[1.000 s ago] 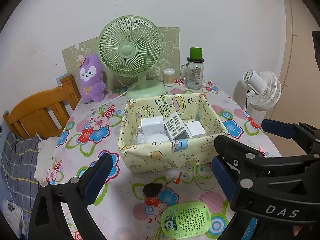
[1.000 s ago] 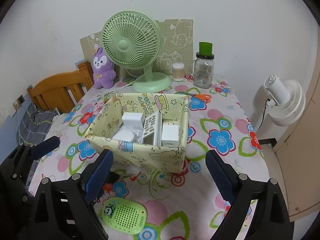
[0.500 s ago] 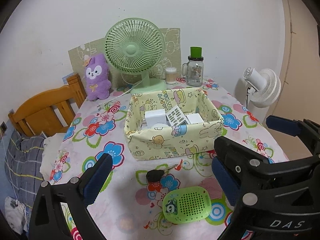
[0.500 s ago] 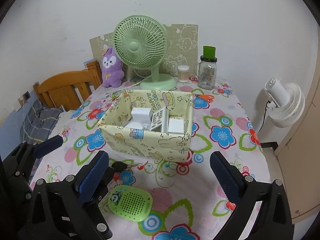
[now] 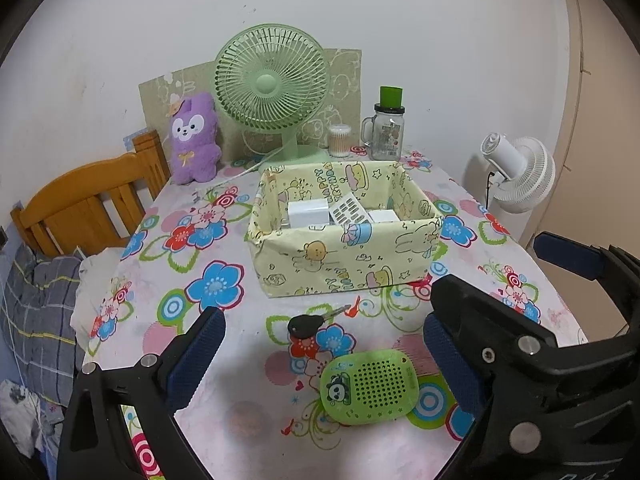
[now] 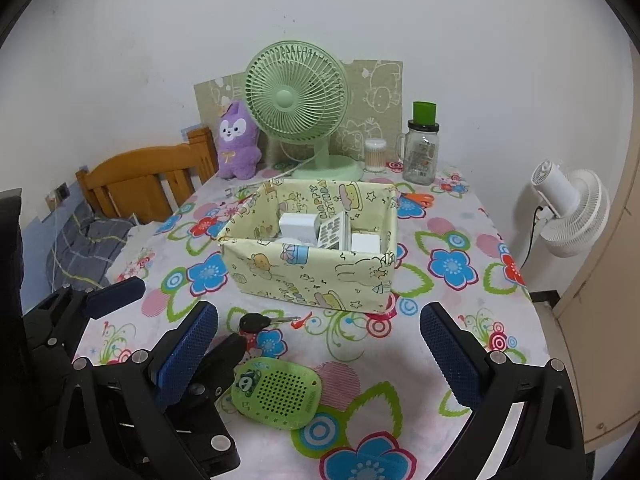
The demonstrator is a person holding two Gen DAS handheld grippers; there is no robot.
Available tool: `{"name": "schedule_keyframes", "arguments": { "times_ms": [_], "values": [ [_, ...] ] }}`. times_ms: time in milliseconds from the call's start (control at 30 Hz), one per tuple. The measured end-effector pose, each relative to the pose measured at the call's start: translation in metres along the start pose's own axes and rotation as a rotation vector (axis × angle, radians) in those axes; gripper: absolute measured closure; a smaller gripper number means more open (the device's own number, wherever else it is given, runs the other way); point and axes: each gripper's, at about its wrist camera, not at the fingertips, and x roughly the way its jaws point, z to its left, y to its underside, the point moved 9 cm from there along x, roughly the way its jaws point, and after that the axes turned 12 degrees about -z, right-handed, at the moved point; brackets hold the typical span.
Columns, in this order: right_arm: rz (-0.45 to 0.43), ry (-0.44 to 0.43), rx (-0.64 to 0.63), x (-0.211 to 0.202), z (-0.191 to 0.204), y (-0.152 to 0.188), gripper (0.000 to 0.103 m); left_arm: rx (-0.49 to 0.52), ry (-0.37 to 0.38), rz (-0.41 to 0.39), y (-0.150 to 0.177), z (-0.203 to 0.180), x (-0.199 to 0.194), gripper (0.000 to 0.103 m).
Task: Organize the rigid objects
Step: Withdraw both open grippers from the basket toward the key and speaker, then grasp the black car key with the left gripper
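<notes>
Both tools are hovering over the near edge of the flowered tabletop, nothing between their fingers. The left tool is standing wide open, and so is the right tool. A green speaker is lying flat on the cloth just in front of them, with a black key resting beside it, toward the box. The yellow box is sitting mid-table, holding white chargers and a remote leaning between them. A green fan and a jar are standing behind it.
</notes>
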Motion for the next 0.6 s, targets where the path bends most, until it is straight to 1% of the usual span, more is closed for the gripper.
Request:
{"name": "schedule_keyframes", "arguments": {
  "times_ms": [233,500,600],
  "values": [
    [0.000,0.020,0.003,-0.001,0.002,0.009,0.001,0.003,-0.001,0.005,0.008,0.004,0.002,0.002],
    [-0.002,0.043,-0.009,0.004,0.006,0.020,0.001,0.011,0.000,0.028,0.023,0.010,0.010,0.002],
    [-0.009,0.059,-0.033,0.006,0.008,0.023,0.001,0.005,0.021,0.035,0.029,0.012,0.015,0.002]
  ]
}}
